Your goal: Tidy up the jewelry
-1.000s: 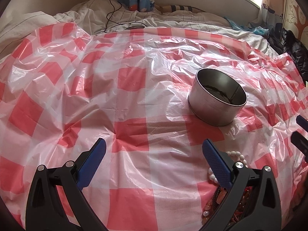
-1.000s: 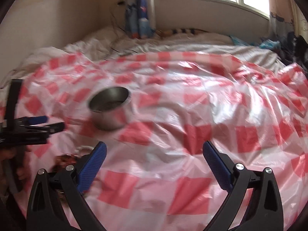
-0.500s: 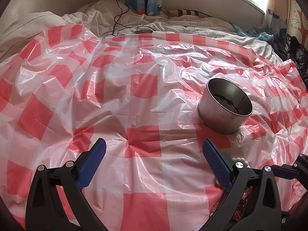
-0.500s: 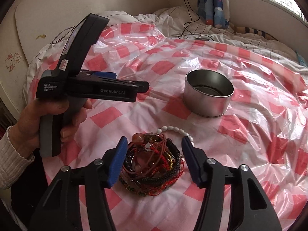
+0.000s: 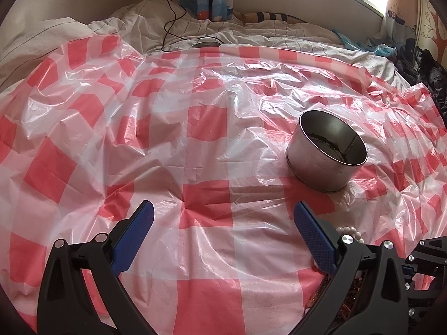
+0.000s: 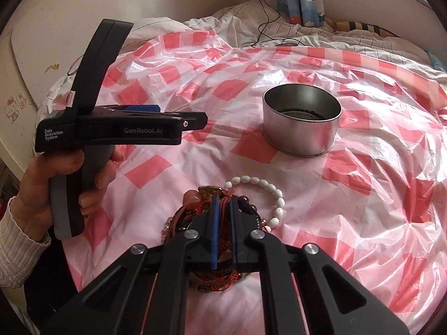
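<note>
Half a second before, the right gripper (image 6: 223, 205) had hung above the bracelets (image 6: 206, 209) with its jaws set wide on either side of the heap; by this moment it had come down into the heap and its blue pads (image 6: 214, 231) had drawn in to a narrow gap, pinching red and brown cords between them. The left gripper (image 5: 223, 217) had hardly shifted: it hung wide open over the cloth (image 5: 206, 150), holding nothing, with a hand (image 6: 69, 178) wrapped round its grip at the left in the right wrist view.

The bracelets lay in a tangled pile on the near part of the cloth, and a white bead bracelet (image 6: 268, 192) curved out of the pile's far right side, touching it. The tin (image 6: 301, 120) stood upright beyond them, to the far right, well apart from the heap, with something dark lying in its bottom.

Between heap and tin the cloth lay bare but wrinkled. To the right of the tin it stretched open to its far edge, where bedding (image 6: 349, 42) and a black cable (image 6: 268, 19) showed. At the left the cloth ended close beside the left gripper.
</note>
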